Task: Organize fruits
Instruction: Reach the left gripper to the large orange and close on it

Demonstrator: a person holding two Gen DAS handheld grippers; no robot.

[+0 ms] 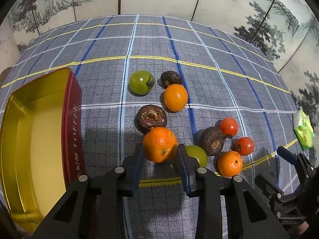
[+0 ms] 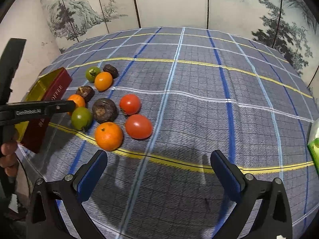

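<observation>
My left gripper point(image 1: 160, 150) is shut on an orange mandarin point(image 1: 159, 144), its blue pads pressing on both sides while the fruit sits on the checked cloth. In the right wrist view that mandarin point(image 2: 78, 100) shows behind the left gripper's arm point(image 2: 57, 107). Several other fruits lie around it: a green tomato point(image 1: 141, 82), a second mandarin point(image 1: 175, 97), a dark brown bulb point(image 1: 151, 118), two red tomatoes point(image 1: 229, 126) and a third mandarin point(image 1: 230, 163). A red toffee tin point(image 1: 73, 119) with a gold inside stands open at the left. My right gripper point(image 2: 159, 156) is open over bare cloth.
A green packet point(image 1: 303, 131) lies at the cloth's right edge. A painted folding screen point(image 2: 169, 2) closes off the back. A hand point(image 2: 8, 155) shows at the left rim of the right wrist view. Bare cloth point(image 2: 219, 99) stretches right of the fruits.
</observation>
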